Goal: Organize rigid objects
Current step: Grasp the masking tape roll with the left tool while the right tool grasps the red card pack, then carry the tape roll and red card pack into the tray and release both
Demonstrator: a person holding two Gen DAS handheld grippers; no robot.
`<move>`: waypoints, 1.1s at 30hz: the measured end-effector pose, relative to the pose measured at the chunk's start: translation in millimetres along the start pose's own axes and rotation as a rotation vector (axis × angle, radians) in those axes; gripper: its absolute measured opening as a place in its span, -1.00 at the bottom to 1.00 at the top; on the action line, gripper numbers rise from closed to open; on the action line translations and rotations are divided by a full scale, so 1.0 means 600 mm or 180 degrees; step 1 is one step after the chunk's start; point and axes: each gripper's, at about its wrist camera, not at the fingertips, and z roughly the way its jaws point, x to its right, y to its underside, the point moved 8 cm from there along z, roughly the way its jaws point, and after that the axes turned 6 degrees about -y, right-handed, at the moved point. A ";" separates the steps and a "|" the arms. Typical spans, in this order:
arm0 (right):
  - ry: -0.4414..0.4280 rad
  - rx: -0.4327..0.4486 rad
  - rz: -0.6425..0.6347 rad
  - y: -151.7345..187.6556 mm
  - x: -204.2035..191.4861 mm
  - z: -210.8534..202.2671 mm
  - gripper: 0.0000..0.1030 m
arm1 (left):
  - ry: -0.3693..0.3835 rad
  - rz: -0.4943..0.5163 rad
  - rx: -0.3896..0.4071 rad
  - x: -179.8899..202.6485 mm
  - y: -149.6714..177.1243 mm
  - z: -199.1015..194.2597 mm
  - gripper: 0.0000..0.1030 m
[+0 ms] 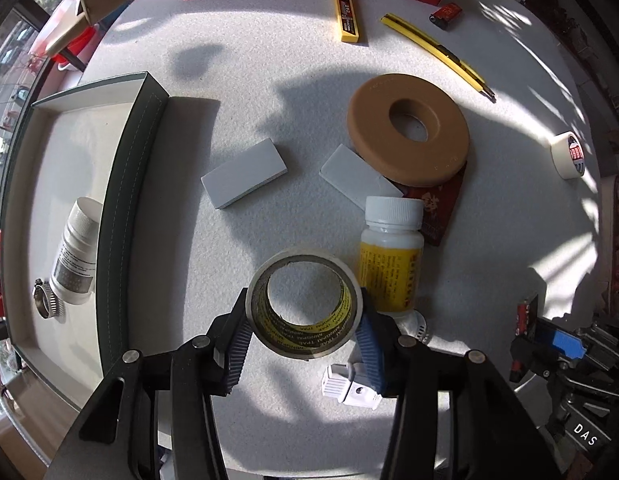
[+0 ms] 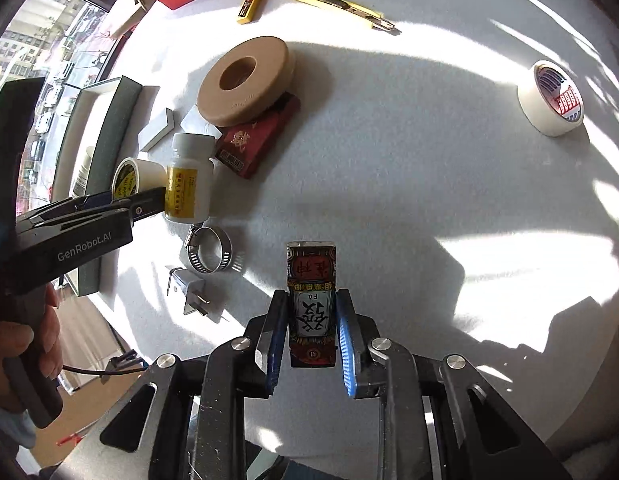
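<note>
Right wrist view alone shows the small red box (image 2: 311,308) gripped.

Tan ring (image 1: 408,130), yellow-labelled white bottle (image 1: 391,258), red patterned box (image 2: 312,304) (possibly cards), yellow-printed tape roll (image 1: 305,304)

2 tape rolls (image 1: 305,304) (image 1: 569,155), 2 pill bottles (image 1: 391,252) (image 1: 75,252), 2 hose clamps (image 1: 49,300) (image 2: 207,250), 2 grey blocks (image 1: 245,174) (image 1: 357,178), 1 brown ring (image 1: 407,130), 1 utility knife (image 1: 437,54), 1 tray (image 1: 125,184).

"GenRobot.AI" on left tool (image 2: 121,196)
</note>
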 end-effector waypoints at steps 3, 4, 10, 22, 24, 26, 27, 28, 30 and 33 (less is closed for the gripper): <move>-0.0030 -0.0011 0.0077 0.030 0.019 -0.004 -0.52 | -0.0008 0.0118 0.0066 0.014 0.022 -0.027 0.00; -0.0030 -0.0018 0.0083 0.031 0.023 -0.006 -0.52 | -0.0009 0.0142 0.0083 0.019 0.030 -0.036 0.00; -0.0105 -0.0048 -0.0016 0.050 0.021 -0.013 -0.52 | 0.0024 0.0018 0.0153 0.012 0.069 -0.095 0.00; -0.0256 0.0401 -0.0335 -0.010 -0.117 -0.067 -0.52 | -0.0055 -0.0509 0.0485 -0.186 0.095 -0.173 0.01; -0.0263 0.0454 -0.0296 -0.030 -0.162 -0.052 -0.52 | -0.0067 -0.0483 0.0505 -0.228 0.093 -0.169 0.01; -0.0310 0.0477 -0.0237 -0.048 -0.209 -0.038 -0.52 | -0.0114 -0.0425 0.0490 -0.270 0.089 -0.162 0.01; -0.0362 0.0491 -0.0224 -0.055 -0.236 -0.033 -0.52 | -0.0111 -0.0406 0.0517 -0.289 0.087 -0.160 0.01; -0.0378 0.0496 -0.0240 -0.063 -0.261 -0.026 -0.52 | -0.0109 -0.0399 0.0543 -0.308 0.084 -0.157 0.01; -0.0364 0.0481 -0.0267 -0.078 -0.309 -0.007 -0.52 | -0.0127 -0.0405 0.0586 -0.344 0.080 -0.150 0.00; -0.0384 0.0411 -0.0300 -0.098 -0.375 0.021 -0.52 | -0.0141 -0.0493 0.0597 -0.396 0.081 -0.139 0.00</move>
